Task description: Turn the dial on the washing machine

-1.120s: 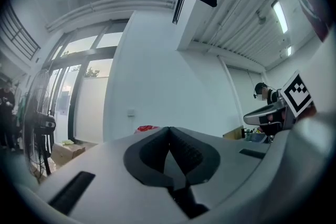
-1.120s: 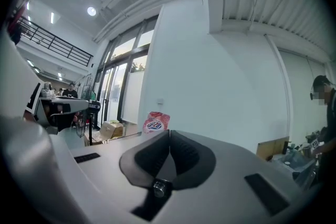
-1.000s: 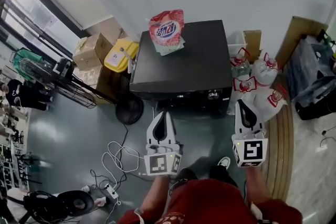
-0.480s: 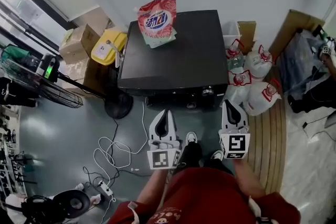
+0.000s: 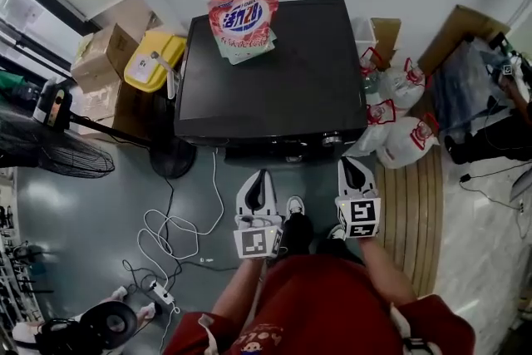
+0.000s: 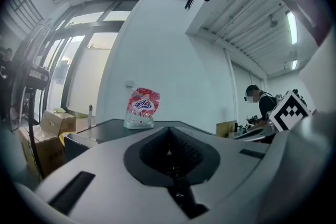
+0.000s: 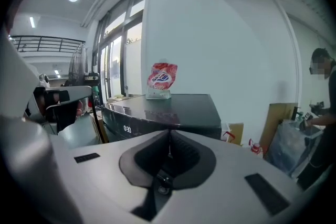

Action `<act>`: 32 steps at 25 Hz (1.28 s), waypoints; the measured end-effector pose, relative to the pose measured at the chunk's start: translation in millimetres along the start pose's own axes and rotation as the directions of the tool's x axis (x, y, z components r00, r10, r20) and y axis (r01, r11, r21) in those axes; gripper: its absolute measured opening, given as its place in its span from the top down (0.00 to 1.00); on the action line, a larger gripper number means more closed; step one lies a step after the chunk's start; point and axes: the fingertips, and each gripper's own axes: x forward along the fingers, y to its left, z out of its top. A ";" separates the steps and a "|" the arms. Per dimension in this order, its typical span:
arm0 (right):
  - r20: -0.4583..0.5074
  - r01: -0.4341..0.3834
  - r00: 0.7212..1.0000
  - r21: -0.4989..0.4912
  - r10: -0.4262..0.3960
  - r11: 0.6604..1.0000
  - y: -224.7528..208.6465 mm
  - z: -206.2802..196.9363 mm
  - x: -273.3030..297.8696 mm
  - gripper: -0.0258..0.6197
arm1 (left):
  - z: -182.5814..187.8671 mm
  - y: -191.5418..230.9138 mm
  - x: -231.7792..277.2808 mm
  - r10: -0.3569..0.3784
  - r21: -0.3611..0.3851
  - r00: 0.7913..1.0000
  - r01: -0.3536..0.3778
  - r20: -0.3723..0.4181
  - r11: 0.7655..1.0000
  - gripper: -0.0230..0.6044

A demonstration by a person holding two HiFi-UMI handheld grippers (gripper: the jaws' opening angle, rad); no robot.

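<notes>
Your left gripper (image 5: 263, 174): jaws together, empty, just before the washer (image 5: 274, 79) front. Your right gripper (image 5: 348, 160): jaws together, empty, before the washer's right front corner. Dial (image 5: 333, 140): washer front panel, right end, untouched. Bag (image 5: 243, 19): upright on washer top, rear.

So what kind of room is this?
Probably a laundry or storage corner of a big workroom: a black washing machine with a bag of detergent on top, cardboard boxes beside it, and loose cables lying about.
</notes>
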 end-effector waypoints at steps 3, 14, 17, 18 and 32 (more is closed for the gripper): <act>-0.039 0.004 0.999 0.038 -0.003 0.999 0.2 -10.8 17.5 0.91 | -10.8 8.6 7.5 -0.015 -0.002 1.000 0.014 -0.027 1.000 0.95; -0.145 0.031 0.989 0.290 0.012 0.956 -7.3 -51.0 73.8 0.62 | -32.7 15.0 36.7 -0.109 -0.025 0.993 0.108 -0.044 0.994 0.95; -0.157 0.049 0.988 0.378 0.012 0.924 -11.5 -61.4 83.3 0.58 | -36.6 18.0 41.5 -0.126 -0.042 0.991 0.124 -0.052 0.991 0.95; -0.157 0.056 0.987 0.409 0.010 0.911 -13.3 -64.5 85.5 0.58 | -37.0 18.8 43.0 -0.134 -0.040 0.990 0.132 -0.052 0.990 0.95; -0.091 0.040 0.996 0.564 0.015 0.825 -16.6 -69.5 97.8 0.53 | -43.8 31.3 49.8 -0.147 -0.034 0.988 0.145 -0.054 0.989 0.95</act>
